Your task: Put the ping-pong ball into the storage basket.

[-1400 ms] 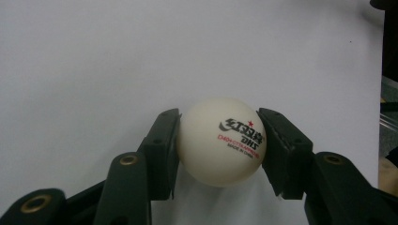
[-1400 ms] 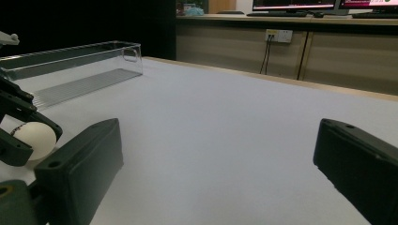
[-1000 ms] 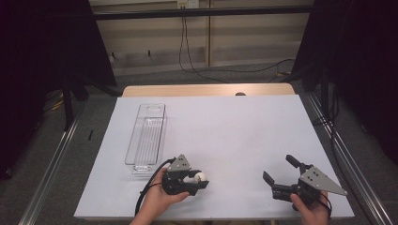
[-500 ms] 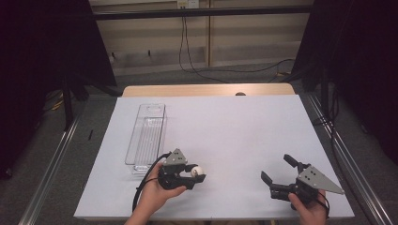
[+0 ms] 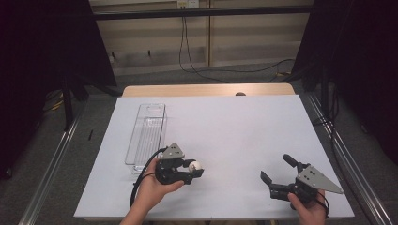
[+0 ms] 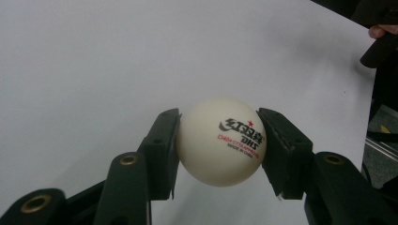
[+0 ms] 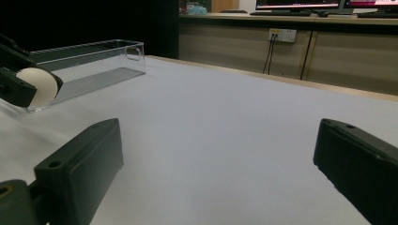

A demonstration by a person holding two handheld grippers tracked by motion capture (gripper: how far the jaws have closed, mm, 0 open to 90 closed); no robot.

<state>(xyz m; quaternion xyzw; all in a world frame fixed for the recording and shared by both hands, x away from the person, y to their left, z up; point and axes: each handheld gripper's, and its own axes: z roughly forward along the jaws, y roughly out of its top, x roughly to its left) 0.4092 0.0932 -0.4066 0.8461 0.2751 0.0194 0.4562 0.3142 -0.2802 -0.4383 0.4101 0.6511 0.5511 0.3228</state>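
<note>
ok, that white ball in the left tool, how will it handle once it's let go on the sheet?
The ball is smooth and round, so it will likely roll on the flat white sheet. It looks like a table tennis ball: probably very light. The left tool holds it only at two sides, so it could slip.

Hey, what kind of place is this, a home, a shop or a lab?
Probably a lab: a white-covered table fenced by black curtains, a hand-held left gripper clamping a white table-tennis ball, computer monitors behind.

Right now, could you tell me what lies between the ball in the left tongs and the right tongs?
Nothing: in the high view only bare white table separates the ball in the left tongs from the open right tongs.
</note>
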